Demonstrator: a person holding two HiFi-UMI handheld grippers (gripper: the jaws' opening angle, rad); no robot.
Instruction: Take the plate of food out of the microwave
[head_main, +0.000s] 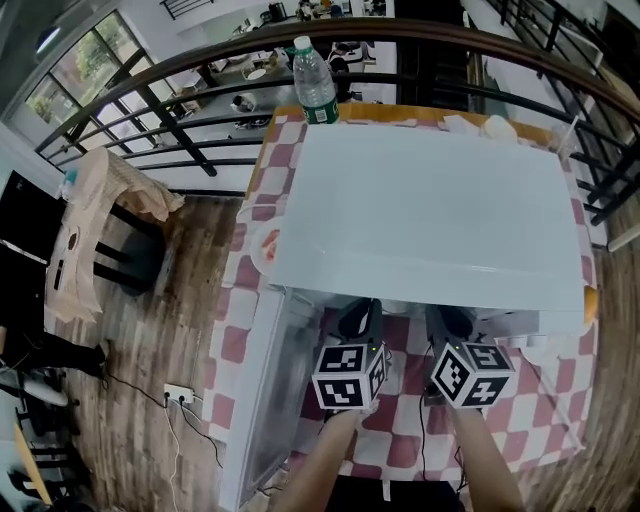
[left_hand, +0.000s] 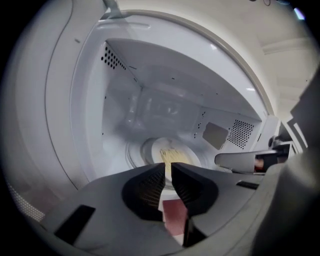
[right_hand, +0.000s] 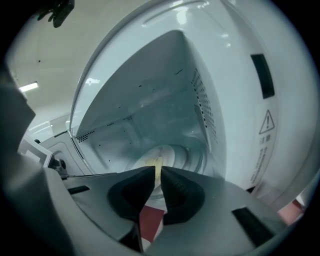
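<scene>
plate of food (left_hand: 172, 154): inside microwave (left_hand: 150, 100), straight ahead beyond both grippers' tips | handling: probably stiff, smooth-rimmed, breakable, food loose; keep level, pinch near rim at each side | left gripper (left_hand: 168, 172): jaws slightly apart, empty | right gripper (right_hand: 158, 172): likewise

Your head camera looks steeply down on the microwave (head_main: 430, 215) top and the worktop (head_main: 400, 440). The cameras on your left claw (left_hand: 168, 169) and right claw (right_hand: 158, 172) sit close at its open front, facing inward. Both share its inside and the plate (left_hand: 172, 155).
</scene>
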